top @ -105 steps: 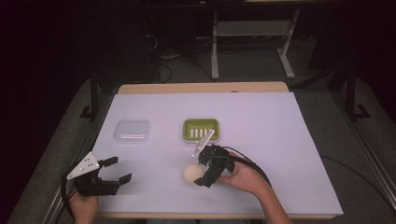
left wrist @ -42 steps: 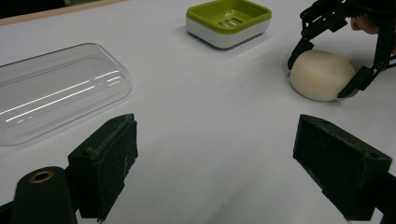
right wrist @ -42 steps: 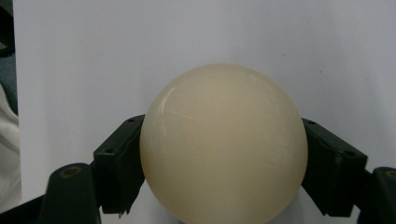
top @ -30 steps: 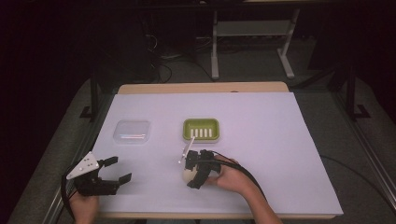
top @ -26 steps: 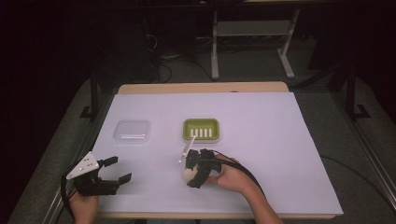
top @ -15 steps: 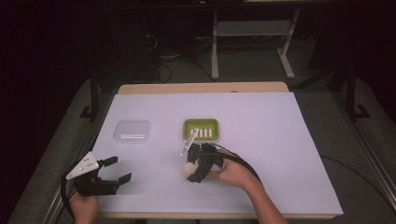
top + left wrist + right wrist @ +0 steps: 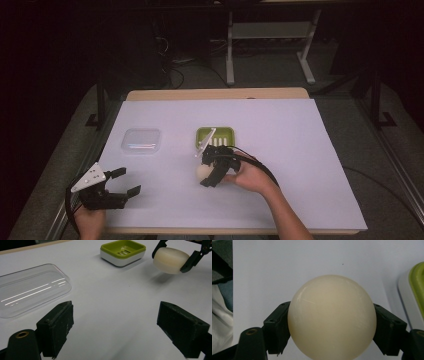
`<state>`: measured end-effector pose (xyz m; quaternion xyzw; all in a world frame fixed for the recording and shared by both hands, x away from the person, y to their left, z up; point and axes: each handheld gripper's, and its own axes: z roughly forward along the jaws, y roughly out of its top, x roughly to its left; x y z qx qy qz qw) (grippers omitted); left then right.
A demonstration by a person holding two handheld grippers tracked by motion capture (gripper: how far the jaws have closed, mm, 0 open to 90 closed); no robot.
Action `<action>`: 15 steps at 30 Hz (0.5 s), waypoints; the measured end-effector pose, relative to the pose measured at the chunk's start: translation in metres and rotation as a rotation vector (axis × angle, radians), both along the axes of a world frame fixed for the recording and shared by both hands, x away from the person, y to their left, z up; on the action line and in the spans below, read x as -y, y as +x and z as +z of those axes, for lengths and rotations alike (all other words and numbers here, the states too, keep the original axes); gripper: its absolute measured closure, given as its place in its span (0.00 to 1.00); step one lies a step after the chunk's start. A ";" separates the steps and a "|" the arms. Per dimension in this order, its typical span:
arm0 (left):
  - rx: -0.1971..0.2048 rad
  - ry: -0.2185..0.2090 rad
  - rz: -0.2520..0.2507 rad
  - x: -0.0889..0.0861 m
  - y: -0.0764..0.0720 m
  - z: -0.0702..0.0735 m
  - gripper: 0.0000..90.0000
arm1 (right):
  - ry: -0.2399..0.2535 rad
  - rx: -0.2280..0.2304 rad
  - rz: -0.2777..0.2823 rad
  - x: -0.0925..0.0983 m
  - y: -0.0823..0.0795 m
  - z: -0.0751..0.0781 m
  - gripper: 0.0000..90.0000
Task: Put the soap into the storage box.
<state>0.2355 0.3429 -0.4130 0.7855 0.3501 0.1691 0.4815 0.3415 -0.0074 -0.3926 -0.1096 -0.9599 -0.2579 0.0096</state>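
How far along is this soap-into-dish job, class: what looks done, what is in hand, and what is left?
Done: the right gripper is shut on the cream soap bar, lifted off the white table cover.
In hand: the soap hangs just short of the green soap dish.
Left: the dish holds no soap; the clear lid lies apart, and the left gripper is open.

A smooth, waxy cream soap bar [image 7: 332, 317] with a soft sheen is seen beside a glossy green plastic soap dish [image 7: 123, 251]. A clear, shiny plastic lid [image 7: 30, 290] lies on matt white paper [image 7: 300, 150] covering the wood-edged counter [image 7: 215, 94].
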 end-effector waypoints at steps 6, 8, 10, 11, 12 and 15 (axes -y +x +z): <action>0.001 -0.004 0.001 0.000 0.000 0.000 0.15 | 0.008 0.003 -0.021 0.005 0.008 0.008 0.27; 0.004 -0.003 -0.001 0.000 0.000 0.000 0.15 | 0.013 0.009 -0.022 0.006 0.009 0.010 0.27; 0.002 -0.004 -0.001 0.000 0.000 0.000 0.15 | 0.020 0.009 -0.021 0.007 0.011 0.012 0.27; 0.001 -0.009 0.001 0.001 0.000 0.000 0.15 | 0.024 0.007 -0.022 0.007 0.012 0.013 0.27; 0.002 -0.008 0.002 0.001 0.000 0.000 0.15 | 0.025 0.004 -0.024 0.008 0.013 0.014 0.27; 0.001 -0.006 0.001 0.001 0.000 0.000 0.15 | 0.030 0.006 -0.029 0.009 0.016 0.016 0.27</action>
